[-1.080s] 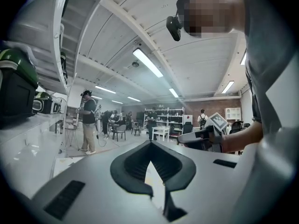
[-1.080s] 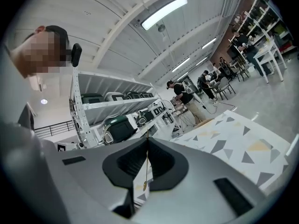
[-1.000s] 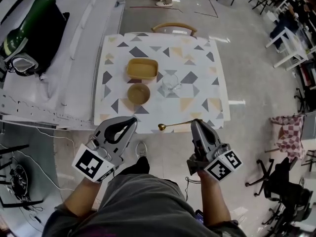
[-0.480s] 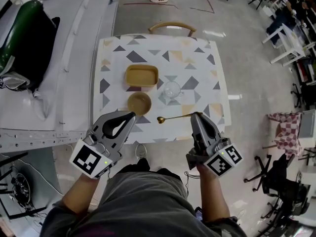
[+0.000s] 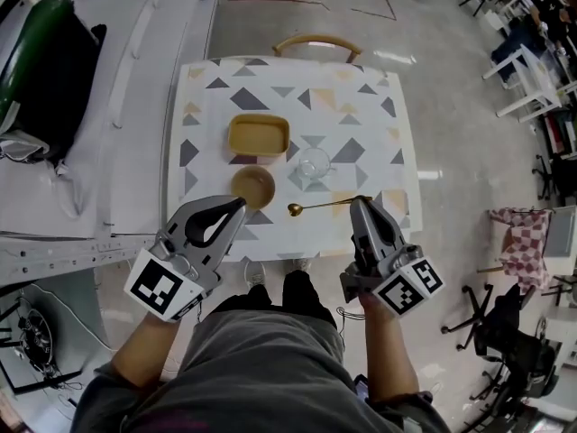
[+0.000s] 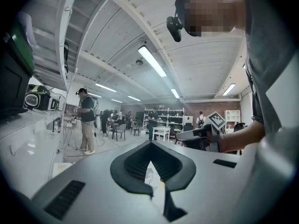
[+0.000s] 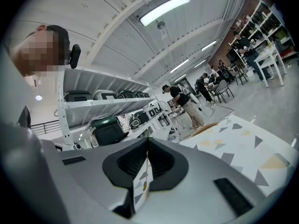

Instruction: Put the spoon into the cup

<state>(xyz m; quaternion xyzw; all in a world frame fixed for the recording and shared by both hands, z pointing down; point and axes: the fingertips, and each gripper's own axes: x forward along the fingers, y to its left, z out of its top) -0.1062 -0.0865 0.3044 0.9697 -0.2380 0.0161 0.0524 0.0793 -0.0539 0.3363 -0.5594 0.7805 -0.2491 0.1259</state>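
A clear glass cup (image 5: 314, 162) stands near the middle of the patterned table (image 5: 379, 129). A thin gold spoon (image 5: 311, 207) hangs level above the table's near part, its bowl end pointing left, short of the cup. My right gripper (image 5: 361, 202) is shut on the end of the spoon's handle. In the right gripper view the spoon (image 7: 145, 185) shows as a sliver between the shut jaws of the right gripper (image 7: 148, 146). My left gripper (image 5: 237, 205) is shut on nothing, by the near rim of a wooden bowl (image 5: 253, 186). The left gripper view shows the left gripper (image 6: 151, 148) shut.
A tan rectangular dish (image 5: 259, 135) sits behind the wooden bowl, left of the cup. A chair (image 5: 315, 43) stands at the table's far side. White benches with a green-black case (image 5: 41, 57) run along the left. Chairs and people are far right.
Both grippers have moved forward over the table's near edge. The spoon has come closer to the cup, still level in the right gripper.
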